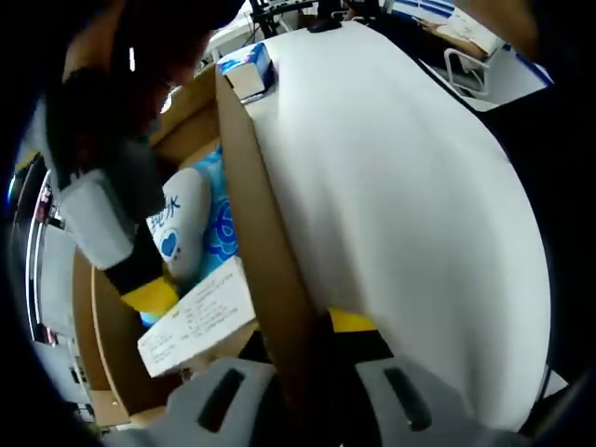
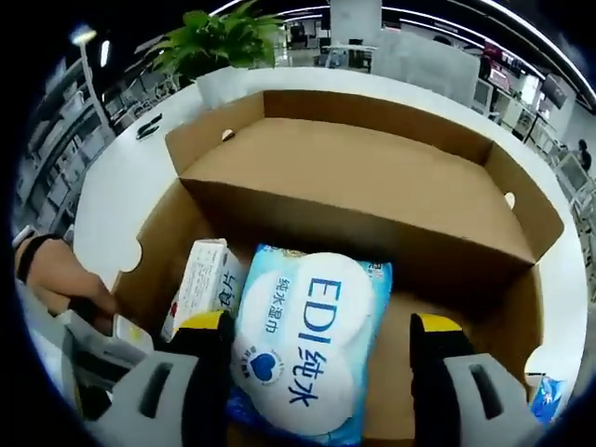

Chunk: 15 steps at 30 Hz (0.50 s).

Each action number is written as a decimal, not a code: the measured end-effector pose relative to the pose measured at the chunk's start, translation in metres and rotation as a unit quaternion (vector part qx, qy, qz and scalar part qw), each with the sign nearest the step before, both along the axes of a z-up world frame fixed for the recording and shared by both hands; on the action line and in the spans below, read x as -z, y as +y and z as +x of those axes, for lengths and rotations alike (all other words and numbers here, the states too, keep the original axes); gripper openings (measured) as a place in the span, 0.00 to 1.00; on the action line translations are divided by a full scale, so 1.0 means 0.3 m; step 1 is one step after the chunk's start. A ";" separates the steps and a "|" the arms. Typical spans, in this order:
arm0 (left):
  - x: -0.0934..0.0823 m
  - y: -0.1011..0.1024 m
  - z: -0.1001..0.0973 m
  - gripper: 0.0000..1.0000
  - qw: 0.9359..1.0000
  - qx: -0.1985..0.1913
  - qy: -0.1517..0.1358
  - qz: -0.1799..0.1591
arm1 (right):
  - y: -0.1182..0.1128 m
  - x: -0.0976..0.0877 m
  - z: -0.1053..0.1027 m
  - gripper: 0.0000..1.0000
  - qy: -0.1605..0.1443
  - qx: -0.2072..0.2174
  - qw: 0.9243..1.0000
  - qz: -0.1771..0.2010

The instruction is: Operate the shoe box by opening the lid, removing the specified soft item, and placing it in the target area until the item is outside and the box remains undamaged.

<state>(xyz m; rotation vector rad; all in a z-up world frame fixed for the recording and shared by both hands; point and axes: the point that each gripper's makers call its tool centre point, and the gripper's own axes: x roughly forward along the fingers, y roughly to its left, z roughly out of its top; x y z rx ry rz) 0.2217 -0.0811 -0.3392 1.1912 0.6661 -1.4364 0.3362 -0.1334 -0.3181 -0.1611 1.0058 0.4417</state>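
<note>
- The shoe box stands open on the white bench. Its lid is folded back toward the top of the right gripper view, which leaves the interior reachable from above.
- The soft item, a blue-and-white wet-wipe pack, lies flat on the box floor at lower centre of the right gripper view. A small carton lies touching its left edge.
- The right hand-held gripper is spread wide. One yellow-tipped jaw sits at each side of the pack, and neither jaw visibly presses it. Judged from this spacing, the jaws are set to straddle the pack before closing.
- The right hand-held gripper looks steeply down into the box, so it is held above the opening and tilted forward.
- In the left gripper view, a cardboard side wall runs up the middle from the bottom edge. It passes between the jaws of the left hand-held gripper.
- The jaws appear closed on that wall, probably to steady the box during the pick.
- In the same view, the pack and the carton lie left of the wall, and the bench lies right of it.
- A person's hand shows at the left edge of the right gripper view, beside the box.
</note>
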 end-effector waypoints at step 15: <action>-0.001 -0.001 -0.001 0.07 1.000 -0.002 0.001 0.000 | 0.004 0.052 0.028 0.73 0.017 0.023 1.000 0.010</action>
